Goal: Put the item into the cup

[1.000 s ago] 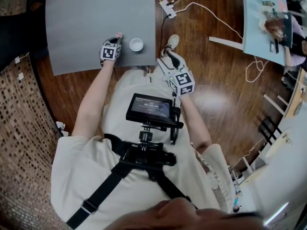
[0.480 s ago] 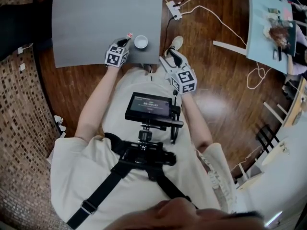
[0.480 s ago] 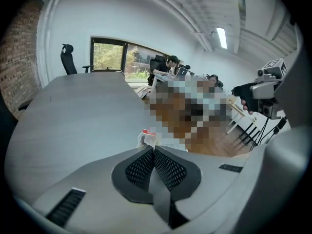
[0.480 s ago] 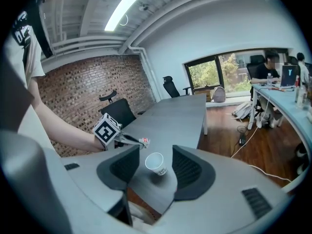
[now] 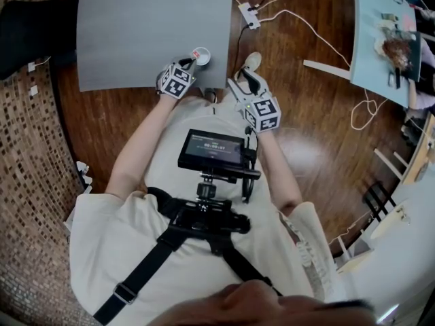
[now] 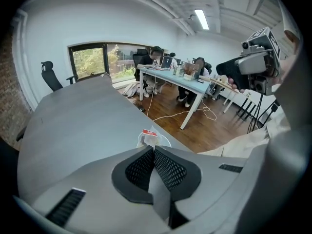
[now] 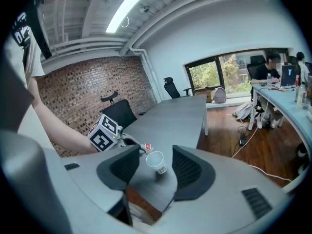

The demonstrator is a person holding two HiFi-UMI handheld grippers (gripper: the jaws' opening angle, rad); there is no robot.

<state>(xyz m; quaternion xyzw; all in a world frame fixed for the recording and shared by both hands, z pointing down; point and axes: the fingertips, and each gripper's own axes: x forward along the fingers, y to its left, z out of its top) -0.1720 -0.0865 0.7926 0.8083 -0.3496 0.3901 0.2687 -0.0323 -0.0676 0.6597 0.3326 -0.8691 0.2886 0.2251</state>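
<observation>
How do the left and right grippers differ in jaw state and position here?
The left gripper is shut on a small pale packet with a red label; the right gripper is open and empty. The left gripper sits over the grey table beside the white paper cup; the right gripper is off the table's edge. Both point toward the cup.
</observation>
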